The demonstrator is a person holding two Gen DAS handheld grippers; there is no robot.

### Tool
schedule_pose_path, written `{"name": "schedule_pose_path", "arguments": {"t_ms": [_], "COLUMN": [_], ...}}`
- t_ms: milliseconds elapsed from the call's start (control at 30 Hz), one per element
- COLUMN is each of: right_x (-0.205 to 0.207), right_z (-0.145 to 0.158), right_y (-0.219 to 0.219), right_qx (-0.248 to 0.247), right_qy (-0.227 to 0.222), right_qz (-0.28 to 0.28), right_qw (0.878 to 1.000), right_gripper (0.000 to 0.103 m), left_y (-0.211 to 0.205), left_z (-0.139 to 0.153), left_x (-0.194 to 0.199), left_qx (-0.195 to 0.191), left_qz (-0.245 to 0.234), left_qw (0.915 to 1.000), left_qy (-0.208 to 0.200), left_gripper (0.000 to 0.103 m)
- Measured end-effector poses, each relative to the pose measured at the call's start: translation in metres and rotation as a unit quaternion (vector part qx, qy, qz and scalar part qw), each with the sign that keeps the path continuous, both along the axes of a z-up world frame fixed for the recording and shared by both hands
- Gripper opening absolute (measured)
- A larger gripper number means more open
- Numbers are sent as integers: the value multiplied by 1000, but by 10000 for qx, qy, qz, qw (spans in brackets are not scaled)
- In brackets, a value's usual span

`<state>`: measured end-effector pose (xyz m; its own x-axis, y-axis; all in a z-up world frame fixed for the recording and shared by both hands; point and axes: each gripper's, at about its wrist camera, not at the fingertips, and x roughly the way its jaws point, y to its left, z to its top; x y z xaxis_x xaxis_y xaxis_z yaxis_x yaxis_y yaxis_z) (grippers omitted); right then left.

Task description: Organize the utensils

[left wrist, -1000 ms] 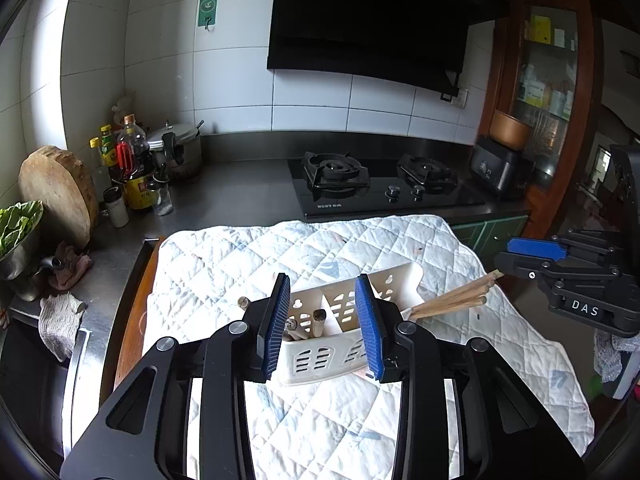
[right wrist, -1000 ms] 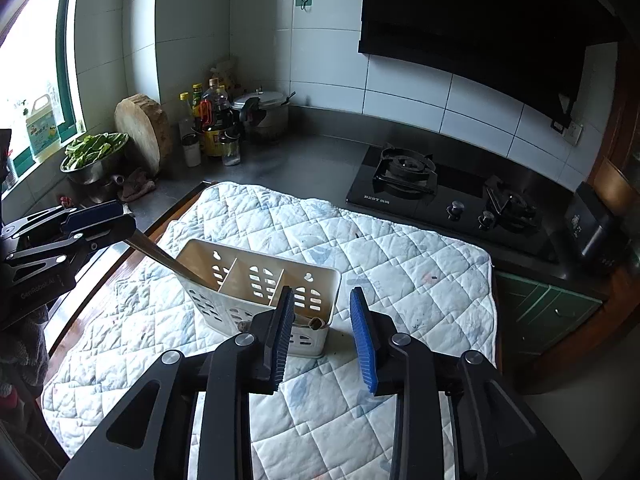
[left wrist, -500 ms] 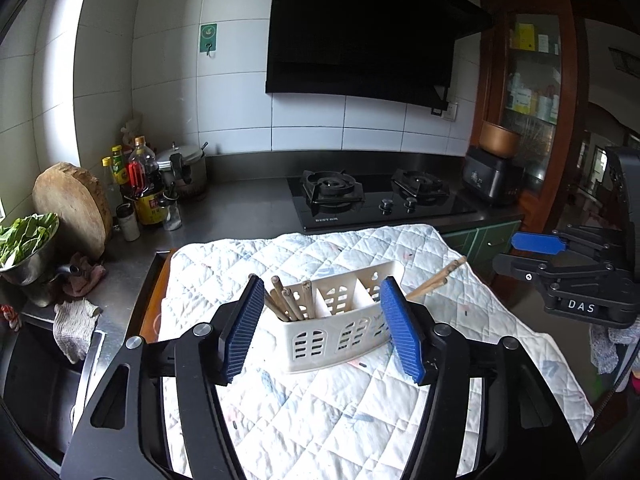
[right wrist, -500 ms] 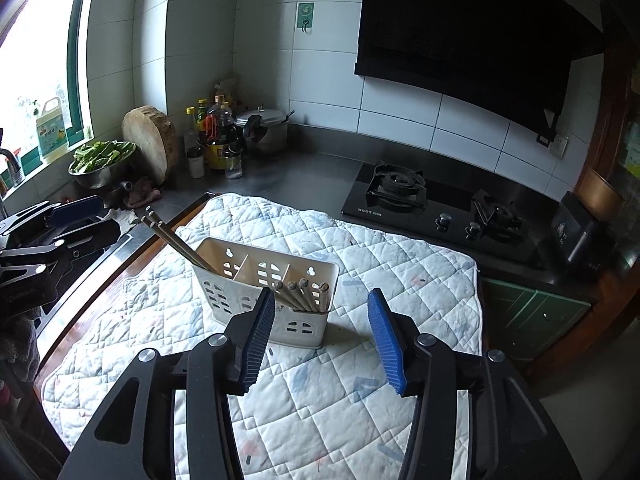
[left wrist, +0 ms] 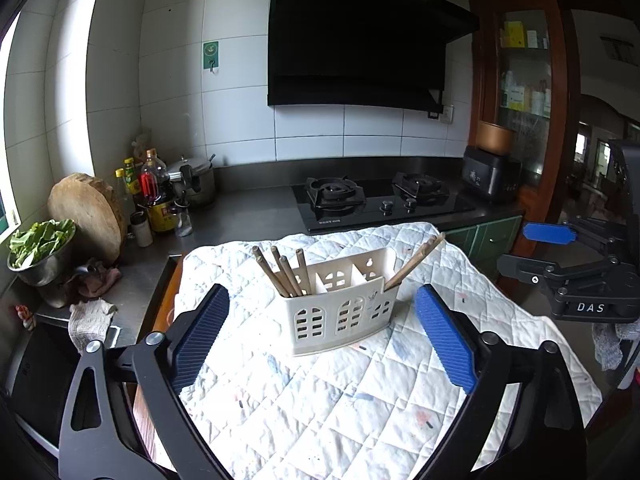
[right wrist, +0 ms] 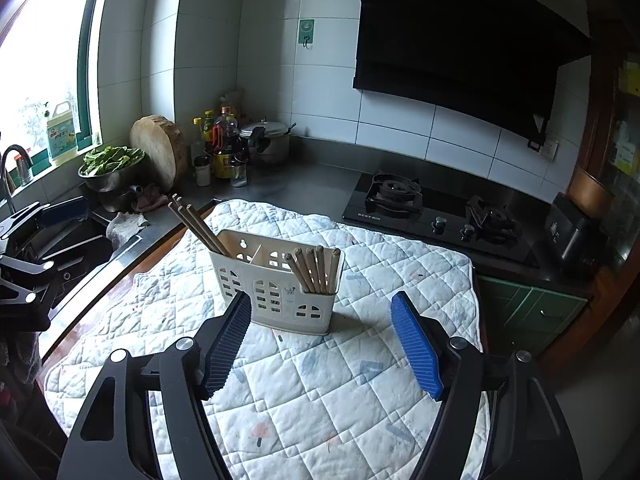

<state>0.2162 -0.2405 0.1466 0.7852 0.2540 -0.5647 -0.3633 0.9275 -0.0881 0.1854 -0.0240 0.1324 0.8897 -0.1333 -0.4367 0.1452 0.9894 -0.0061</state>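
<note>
Both grippers backed off since earlier, left gripper (left wrist: 322, 336) and right gripper (right wrist: 322, 344) spread wide, empty. Ahead between ribbed blue pads (left wrist: 444, 340): white slotted plastic caddy (left wrist: 340, 310) upright on quilted cloth (left wrist: 320, 400), wooden chopsticks (left wrist: 282, 272) leaning in both end compartments.

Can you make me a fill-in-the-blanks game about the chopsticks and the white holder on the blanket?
1. The holder stands on a quilted ____.
2. Both grippers, left and right, are ____ and hold nothing.
3. The chopsticks sit in the holder's two end slots, and the ____ slot has none.
4. In the left view, the stove lies ____ the holder.

Missing words: blanket; open; middle; behind
</note>
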Motion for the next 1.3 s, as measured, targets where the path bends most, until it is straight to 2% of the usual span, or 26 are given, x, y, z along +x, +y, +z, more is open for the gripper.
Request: {"name": "schedule_pose_path", "arguments": {"t_ms": [33, 467, 733, 1300], "right_x": [-3, -38, -62, -96], "right_z": [-2, -17, -33, -75], "right_y": [-1, -10, -9, -2], "right_qx": [14, 115, 118, 320], "right_qy": [-1, -172, -329, -186], "right_qz": [-12, -303, -511, -681], "right_qw": [10000, 9993, 9981, 9970], "right_gripper": [76, 90, 93, 95], "left_y": [1, 11, 20, 36], "left_z": [0, -19, -38, -70], "left_x": [-4, -38, -53, -87], "left_qx": [-9, -56, -241, -534], "left_qz": [-8, 39, 104, 392], "left_qw": [10000, 10000, 9996, 9973], "left_qy": [-16, 13, 134, 319], "left_gripper": [96, 98, 98, 98]}}
